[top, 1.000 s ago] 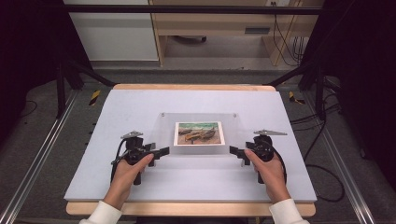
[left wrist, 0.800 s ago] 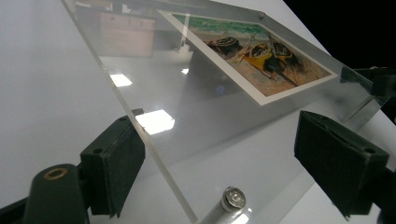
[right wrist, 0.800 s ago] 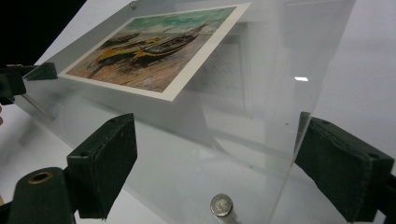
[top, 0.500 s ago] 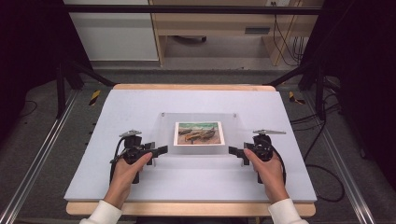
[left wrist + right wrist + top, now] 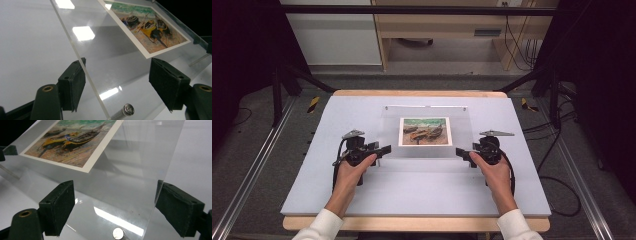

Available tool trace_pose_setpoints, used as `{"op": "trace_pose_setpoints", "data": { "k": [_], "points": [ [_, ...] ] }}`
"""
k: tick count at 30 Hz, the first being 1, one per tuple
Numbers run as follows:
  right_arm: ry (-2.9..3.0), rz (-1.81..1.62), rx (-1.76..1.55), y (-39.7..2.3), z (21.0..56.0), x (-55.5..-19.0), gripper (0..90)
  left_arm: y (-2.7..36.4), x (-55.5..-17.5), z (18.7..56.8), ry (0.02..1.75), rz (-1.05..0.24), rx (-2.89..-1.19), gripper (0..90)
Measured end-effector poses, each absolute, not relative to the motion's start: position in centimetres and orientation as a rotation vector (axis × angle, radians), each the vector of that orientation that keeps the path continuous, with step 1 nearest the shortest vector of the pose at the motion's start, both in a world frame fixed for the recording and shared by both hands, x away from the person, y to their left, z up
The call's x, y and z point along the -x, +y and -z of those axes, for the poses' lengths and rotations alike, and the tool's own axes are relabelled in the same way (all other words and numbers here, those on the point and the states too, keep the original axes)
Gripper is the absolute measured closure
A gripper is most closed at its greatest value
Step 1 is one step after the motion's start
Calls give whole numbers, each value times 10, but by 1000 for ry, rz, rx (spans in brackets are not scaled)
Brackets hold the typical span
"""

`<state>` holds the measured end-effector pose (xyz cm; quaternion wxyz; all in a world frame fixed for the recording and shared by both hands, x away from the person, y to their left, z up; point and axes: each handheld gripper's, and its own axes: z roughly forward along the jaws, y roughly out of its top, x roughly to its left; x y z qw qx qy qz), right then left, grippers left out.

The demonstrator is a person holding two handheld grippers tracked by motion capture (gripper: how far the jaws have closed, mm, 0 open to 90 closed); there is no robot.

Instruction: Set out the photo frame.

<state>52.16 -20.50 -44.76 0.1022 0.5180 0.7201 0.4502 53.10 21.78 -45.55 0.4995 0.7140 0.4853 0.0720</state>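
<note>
Both grippers, left (image 5: 384, 149) and right (image 5: 459, 152), flank the clear acrylic frame (image 5: 428, 150) from above. Through our left gripper view, jaws, just closing, straddle its corner without pressing. Our right's gape likewise. We should centre each edge between the pads (image 5: 58, 205), then squeeze evenly.

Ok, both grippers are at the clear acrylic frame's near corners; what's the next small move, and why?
Probably keep closing the left gripper on the clear acrylic frame holding the boat painting. Its jaws have just been closing, yet gaps remain around the corner. The right gripper also stands open around its corner.
</note>
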Motion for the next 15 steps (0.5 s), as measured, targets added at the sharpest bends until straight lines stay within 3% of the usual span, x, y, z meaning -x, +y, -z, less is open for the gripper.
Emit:
{"op": "trace_pose_setpoints", "data": {
  "k": [15],
  "points": [
    [2132,-1285,-1418,-205,443,-504,248,222,-511,453,1138,-236,-1732,365]
  ]
}}
